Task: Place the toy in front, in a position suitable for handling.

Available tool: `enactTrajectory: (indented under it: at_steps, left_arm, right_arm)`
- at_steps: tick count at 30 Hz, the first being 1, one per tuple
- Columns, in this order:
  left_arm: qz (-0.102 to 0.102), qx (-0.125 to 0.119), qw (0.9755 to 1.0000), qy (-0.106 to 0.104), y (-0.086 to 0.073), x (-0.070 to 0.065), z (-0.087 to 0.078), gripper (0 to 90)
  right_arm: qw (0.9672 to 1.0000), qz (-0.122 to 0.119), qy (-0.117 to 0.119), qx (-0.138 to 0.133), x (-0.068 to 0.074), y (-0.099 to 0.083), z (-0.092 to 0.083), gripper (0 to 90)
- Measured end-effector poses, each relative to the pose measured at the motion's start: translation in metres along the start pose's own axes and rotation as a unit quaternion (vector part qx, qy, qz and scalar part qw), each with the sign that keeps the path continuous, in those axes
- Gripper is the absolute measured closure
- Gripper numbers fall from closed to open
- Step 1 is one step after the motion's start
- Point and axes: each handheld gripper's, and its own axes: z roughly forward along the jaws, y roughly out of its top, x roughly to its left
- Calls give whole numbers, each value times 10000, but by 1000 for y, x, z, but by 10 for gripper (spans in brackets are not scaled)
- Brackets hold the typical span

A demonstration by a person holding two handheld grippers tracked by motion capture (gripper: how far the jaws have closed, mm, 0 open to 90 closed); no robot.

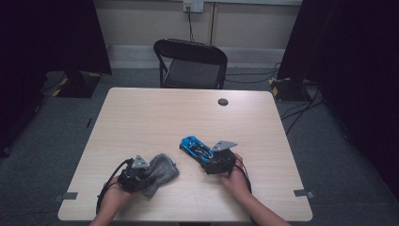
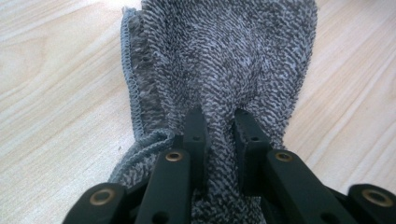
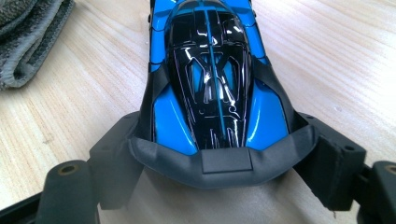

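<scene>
1. Left gripper [image 1: 141,173], at 7 o'clock on the table [image 1: 155,113]: jaws pinched on a fold of the grey cloth [image 1: 161,172].
2. Right gripper [image 1: 214,160], at 5 o'clock: jaws clamped across the tail of the blue toy car [image 1: 194,147].
3. Car's long axis runs toward 10 o'clock; the cloth lies at its 8 o'clock, nearest the left hand [image 1: 115,197].

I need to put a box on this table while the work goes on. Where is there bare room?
The far half of the table is bare, apart from a small dark disc near the far edge. The near middle is crowded: the left gripper pinches the cloth, and the right gripper holds the toy car.
</scene>
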Motion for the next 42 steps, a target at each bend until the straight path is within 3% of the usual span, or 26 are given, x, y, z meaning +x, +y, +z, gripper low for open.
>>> enactTrajectory:
  at_steps: [2,6,9,12,14,21,28,32,36,42]
  left_arm:
    - [-20,-13,10000,-6,4,1,-2,787]
    - [-119,-342,9993,-73,15,3,-11,789]
    - [155,-497,9986,-39,26,-4,-14,786]
    - [256,-686,9971,-203,38,-13,-12,783]
    - [413,-712,9965,-140,45,-17,-10,781]
    - [358,-975,9946,-50,67,-16,-4,775]
    - [416,-928,9948,55,79,-11,1,780]
    - [636,-853,9941,201,84,-15,7,784]
    - [498,-910,9945,150,92,-17,14,786]
    - [658,-757,9950,-8,110,-33,28,798]
  right_arm:
    - [10000,2,0,0,0,0,0,230]
    - [10000,6,-1,-1,0,0,0,230]
    - [10000,3,-1,-1,0,0,0,230]
    - [10000,3,0,0,0,0,0,229]
    - [10000,3,0,1,0,0,0,229]
    - [10000,1,1,2,0,0,0,229]
    - [10000,1,2,5,0,0,0,229]
    - [10000,-1,9,-1,0,1,1,229]
    - [10000,-11,12,-3,0,1,1,229]
    - [10000,-9,13,-4,-1,1,1,230]
